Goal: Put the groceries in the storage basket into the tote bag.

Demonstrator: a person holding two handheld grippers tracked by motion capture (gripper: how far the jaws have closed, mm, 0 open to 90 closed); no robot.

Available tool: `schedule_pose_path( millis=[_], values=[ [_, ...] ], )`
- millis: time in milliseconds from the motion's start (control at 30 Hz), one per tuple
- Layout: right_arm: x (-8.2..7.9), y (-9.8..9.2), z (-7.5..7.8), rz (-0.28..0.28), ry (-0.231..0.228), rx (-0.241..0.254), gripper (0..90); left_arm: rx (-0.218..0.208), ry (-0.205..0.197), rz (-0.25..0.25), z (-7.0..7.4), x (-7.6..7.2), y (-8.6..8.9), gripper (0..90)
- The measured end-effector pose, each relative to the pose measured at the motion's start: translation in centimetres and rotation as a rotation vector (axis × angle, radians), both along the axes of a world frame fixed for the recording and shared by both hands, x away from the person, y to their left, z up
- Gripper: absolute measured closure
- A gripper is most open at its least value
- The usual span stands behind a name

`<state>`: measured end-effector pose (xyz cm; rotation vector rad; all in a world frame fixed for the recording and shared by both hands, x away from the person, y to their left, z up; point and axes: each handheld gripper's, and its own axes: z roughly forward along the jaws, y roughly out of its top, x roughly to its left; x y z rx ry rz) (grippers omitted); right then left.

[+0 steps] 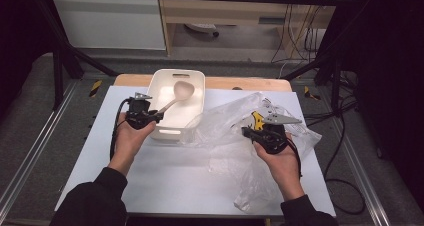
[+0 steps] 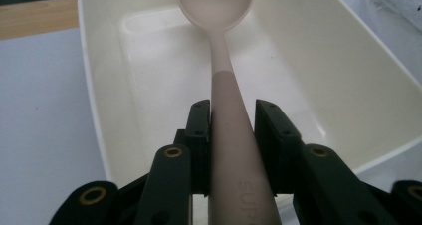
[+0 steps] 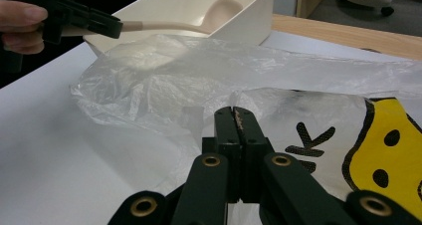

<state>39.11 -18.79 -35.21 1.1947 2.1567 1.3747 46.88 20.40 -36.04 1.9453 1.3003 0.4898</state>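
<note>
Left hand-held gripper (image 2: 230, 135) clamped on spoon (image 1: 176, 97) handle, bowl end hanging over tub (image 1: 196, 117) interior, likely for setting down inside. Right hand-held gripper (image 3: 238, 130) pinched fully together on bag (image 3: 209, 80) film, pinning it to table (image 1: 165, 181) right of tub. Film between pads hard to make out. Bag print cut off at frame edge.

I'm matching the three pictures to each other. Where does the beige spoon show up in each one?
High view: spoon upper centre, bowl inside the white tub.
Left gripper view: spoon down the middle, handle between the jaws.
Right gripper view: spoon at top, left of centre.
Shared landmark: the white tub.
</note>
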Motion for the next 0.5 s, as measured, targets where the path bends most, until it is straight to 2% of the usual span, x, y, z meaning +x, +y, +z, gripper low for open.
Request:
schedule_pose_path(
  millis=[167, 500],
  values=[
    [0.0, 0.0, 0.0, -0.002, 0.002, -0.002, 90.0, -0.031, -0.049, -0.018, 1.2, -1.4, 1.1, 68.6],
    [0.2, 0.4, -0.3, 0.008, 0.014, -0.017, 90.0, -0.08, -0.09, -0.082, 2.3, -5.0, 3.3, 68.7]
  ],
)
